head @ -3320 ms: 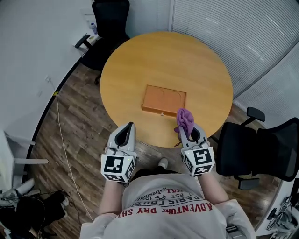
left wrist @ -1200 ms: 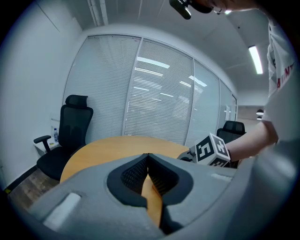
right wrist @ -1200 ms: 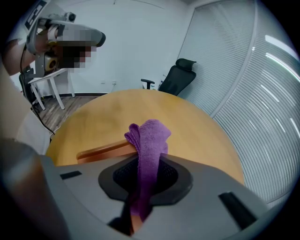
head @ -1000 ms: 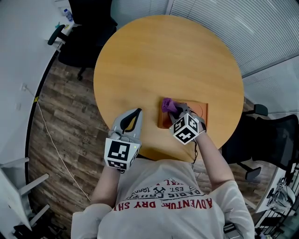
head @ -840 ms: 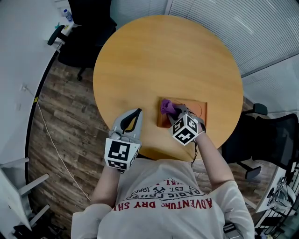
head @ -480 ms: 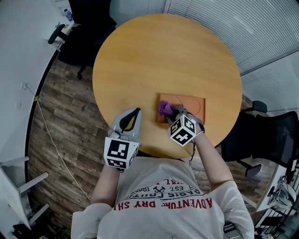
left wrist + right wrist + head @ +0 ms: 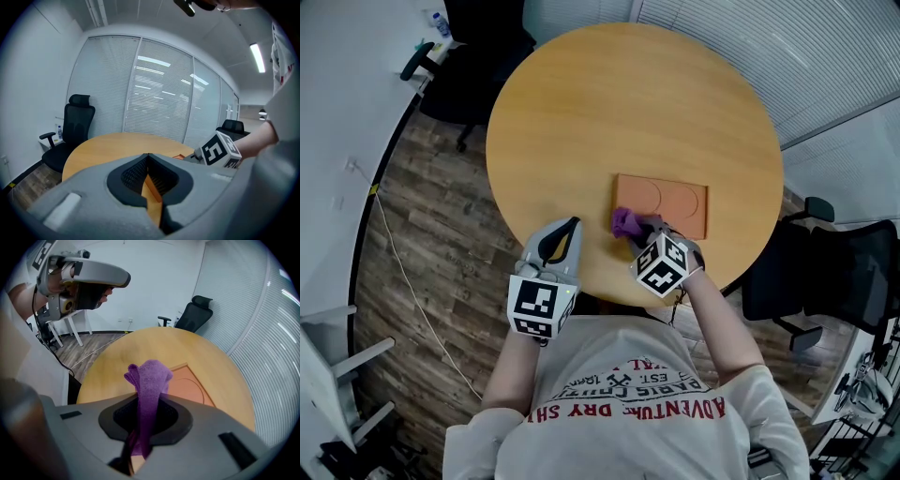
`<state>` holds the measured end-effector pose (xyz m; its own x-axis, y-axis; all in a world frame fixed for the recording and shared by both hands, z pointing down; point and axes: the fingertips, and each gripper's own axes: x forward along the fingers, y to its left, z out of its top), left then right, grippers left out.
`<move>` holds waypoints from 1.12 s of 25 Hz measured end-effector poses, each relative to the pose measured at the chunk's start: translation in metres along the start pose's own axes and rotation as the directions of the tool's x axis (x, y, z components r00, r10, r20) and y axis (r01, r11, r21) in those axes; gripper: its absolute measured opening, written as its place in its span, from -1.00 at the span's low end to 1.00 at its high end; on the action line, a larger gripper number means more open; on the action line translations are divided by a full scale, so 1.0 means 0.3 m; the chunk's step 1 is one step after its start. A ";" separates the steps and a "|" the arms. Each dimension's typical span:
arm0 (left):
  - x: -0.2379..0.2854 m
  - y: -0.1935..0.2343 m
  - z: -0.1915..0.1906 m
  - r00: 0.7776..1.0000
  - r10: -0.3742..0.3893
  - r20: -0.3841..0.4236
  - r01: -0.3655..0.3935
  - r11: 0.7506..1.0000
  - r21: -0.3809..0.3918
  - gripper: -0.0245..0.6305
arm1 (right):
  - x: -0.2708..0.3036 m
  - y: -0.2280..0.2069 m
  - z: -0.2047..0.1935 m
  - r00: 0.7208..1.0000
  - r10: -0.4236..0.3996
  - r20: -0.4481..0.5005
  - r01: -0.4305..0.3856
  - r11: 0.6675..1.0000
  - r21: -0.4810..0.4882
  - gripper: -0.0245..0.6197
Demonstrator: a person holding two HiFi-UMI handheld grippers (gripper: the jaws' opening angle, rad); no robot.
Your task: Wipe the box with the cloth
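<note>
— Closest to us, the left gripper [image 7: 570, 223] [image 7: 148, 155] hangs with its tips just over the near rim of the round table [image 7: 628, 103], well apart from the box. Jaws are pressed together with nothing between them.

— And the other hand?

— The right gripper [image 7: 642, 228] [image 7: 145, 401] sits a little farther in, angled over the tabletop. Its jaws are clamped on the purple cloth [image 7: 623, 222] [image 7: 149, 376] (a folded tuft pokes out past the tips).

— Where's that cloth against the box?

— Right at the near left corner of the flat orange box [image 7: 670, 202] [image 7: 187, 383]. Whether it's actually pressing down, I can't tell. The box lies flat on the right half of the table, toward the near edge, with two faint circles on its top.

— Beyond that?

— Bare wood across the far half. Then there's a black office chair [image 7: 478, 47] at the far left, another chair [image 7: 825, 281] off to the right, and slatted blinds [image 7: 750, 47] along the back wall.
</note>
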<state>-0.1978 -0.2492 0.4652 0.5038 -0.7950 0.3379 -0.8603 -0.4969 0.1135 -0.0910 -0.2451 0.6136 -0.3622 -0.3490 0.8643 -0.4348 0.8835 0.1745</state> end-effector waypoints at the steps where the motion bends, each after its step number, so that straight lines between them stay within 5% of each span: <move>1: -0.006 -0.004 -0.004 1.000 0.003 0.000 -0.003 1.000 -0.004 -0.90 | -0.003 0.013 -0.003 1.000 0.006 0.002 -0.006 1.000 -0.001 -0.72; 10: -0.022 -0.074 -0.007 1.000 0.003 -0.001 -0.003 1.000 0.006 -0.90 | -0.030 0.126 -0.057 0.995 0.101 0.016 -0.101 0.995 0.004 -0.72; 18: 0.023 -0.113 0.045 1.000 -0.003 0.022 0.002 1.000 0.029 -0.90 | -0.119 -0.007 -0.067 0.997 0.021 0.074 -0.024 0.999 0.036 -0.72; 28: 0.140 -0.120 0.105 1.000 -0.019 0.024 0.017 0.998 0.052 -0.90 | -0.118 -0.317 -0.067 0.987 -0.151 0.054 0.154 0.987 -0.042 -0.72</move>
<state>-0.1432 -0.2756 0.4460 0.5214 -0.7938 0.3131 -0.8462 -0.5282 0.0701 -0.0203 -0.3104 0.5759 -0.3361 -0.4950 0.8012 -0.4503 0.8317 0.3249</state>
